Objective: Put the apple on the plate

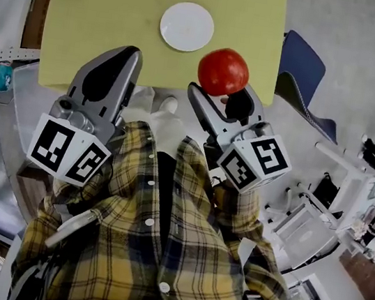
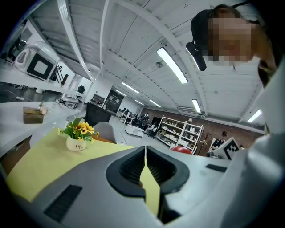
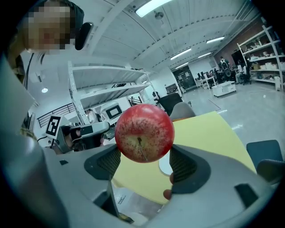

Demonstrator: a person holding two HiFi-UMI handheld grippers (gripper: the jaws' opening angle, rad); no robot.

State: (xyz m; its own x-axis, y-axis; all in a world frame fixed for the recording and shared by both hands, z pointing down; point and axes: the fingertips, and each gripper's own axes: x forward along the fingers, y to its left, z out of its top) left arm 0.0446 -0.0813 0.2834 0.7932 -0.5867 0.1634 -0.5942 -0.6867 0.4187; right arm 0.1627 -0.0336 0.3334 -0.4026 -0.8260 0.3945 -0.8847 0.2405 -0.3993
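My right gripper (image 1: pixel 219 91) is shut on a red apple (image 1: pixel 223 71), held in the air over the near right edge of the yellow-green table (image 1: pixel 102 19). In the right gripper view the apple (image 3: pixel 144 132) fills the space between the two jaws, stem end toward the camera. A white plate (image 1: pixel 186 26) lies empty on the table, just beyond and left of the apple; a sliver of the plate (image 3: pixel 164 165) shows under the apple. My left gripper (image 1: pixel 119 68) hovers at the table's near edge, shut with nothing held. The apple (image 2: pixel 181 150) peeks over its right jaw.
A small white pot of yellow flowers (image 2: pixel 78 135) stands at the table's far left corner. A dark blue chair (image 1: pixel 306 69) is right of the table. Shelving and white frames (image 1: pixel 318 216) crowd the floor at the right. A cardboard box (image 1: pixel 37 14) sits left of the table.
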